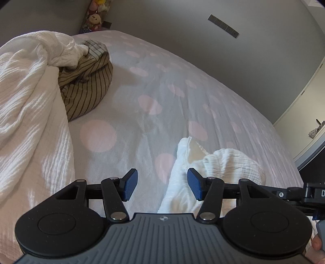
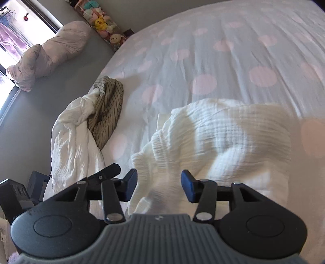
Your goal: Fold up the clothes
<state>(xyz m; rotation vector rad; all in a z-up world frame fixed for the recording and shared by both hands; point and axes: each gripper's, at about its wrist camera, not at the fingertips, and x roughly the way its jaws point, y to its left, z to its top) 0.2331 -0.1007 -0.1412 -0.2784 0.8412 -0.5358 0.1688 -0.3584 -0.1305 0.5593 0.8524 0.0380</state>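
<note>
A white crinkled garment [image 2: 213,138] lies bunched on the dotted bed sheet [image 2: 223,50], close in front of me. My right gripper [image 2: 159,187] hangs open just over its near edge, with cloth showing between the blue pads [image 2: 187,188] but not pinched. In the left wrist view the same garment [image 1: 223,162] sits to the right of my left gripper [image 1: 162,184], which is open with only sheet [image 1: 162,81] and the cloth's edge in its gap. A tan striped garment [image 1: 87,85] [image 2: 109,105] is tangled with a larger white one [image 1: 24,101] [image 2: 71,138] at the left.
The bed's left edge drops to a grey floor, where a pale bundled duvet [image 2: 46,54] lies by a bright window. Plush toys [image 2: 101,22] [image 1: 93,18] line the wall. The other gripper's body shows at the frame edges [image 1: 312,193] [image 2: 16,193].
</note>
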